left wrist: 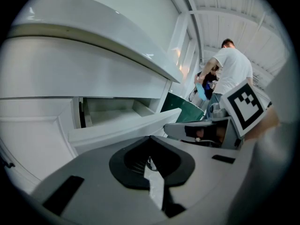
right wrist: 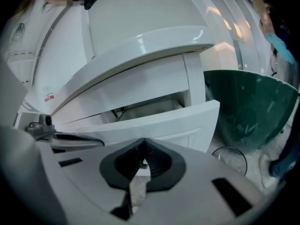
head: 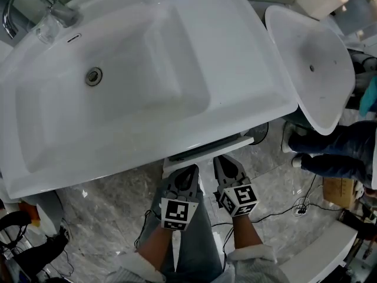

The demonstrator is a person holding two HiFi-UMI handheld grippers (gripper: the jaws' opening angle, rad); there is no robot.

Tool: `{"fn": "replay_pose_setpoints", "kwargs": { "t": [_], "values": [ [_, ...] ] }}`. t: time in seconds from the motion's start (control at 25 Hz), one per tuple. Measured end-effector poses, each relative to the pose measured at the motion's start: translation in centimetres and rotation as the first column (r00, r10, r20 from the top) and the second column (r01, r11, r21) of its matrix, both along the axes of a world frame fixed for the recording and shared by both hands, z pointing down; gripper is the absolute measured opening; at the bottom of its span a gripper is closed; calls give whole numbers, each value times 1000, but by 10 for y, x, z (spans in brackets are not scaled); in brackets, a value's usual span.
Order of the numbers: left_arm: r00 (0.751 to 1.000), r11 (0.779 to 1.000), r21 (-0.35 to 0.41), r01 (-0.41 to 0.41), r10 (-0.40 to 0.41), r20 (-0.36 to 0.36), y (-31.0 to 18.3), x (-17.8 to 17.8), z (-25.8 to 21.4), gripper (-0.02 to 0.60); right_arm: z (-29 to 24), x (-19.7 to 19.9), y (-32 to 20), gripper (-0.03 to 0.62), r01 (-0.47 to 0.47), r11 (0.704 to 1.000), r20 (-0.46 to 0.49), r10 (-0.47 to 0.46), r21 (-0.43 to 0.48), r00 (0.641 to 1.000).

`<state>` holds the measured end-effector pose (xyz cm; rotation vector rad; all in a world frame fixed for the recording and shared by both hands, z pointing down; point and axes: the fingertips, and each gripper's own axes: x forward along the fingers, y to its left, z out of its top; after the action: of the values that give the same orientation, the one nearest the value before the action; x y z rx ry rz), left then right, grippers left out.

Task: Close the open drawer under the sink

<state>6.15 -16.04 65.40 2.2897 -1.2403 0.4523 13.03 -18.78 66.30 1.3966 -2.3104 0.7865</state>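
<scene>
Grey marble floor [head: 106, 217] fills the lower frame beneath a big white sink [head: 177, 52] that spans the upper left and centre. Under its front edge, at lower centre, the drawer [head: 203, 151] stands pulled out. Just before the drawer front, the left gripper [head: 187, 172] and right gripper [head: 227, 161] each have jaws pressed together, holding nothing.

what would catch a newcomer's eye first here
A large white sink fills the head view, and the drawer under its front edge stands partly open. The left gripper and right gripper sit side by side just in front of it, jaws together, holding nothing.
</scene>
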Motion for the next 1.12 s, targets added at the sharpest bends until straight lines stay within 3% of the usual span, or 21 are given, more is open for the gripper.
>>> {"fn": "replay_pose_setpoints", "kwargs": {
  "t": [1.12],
  "values": [
    [998,997,47,65,-66,16,-63,-18,-4,15,-6,-18,-65,10,13,998,-5,-12,62,1000]
  ]
}}
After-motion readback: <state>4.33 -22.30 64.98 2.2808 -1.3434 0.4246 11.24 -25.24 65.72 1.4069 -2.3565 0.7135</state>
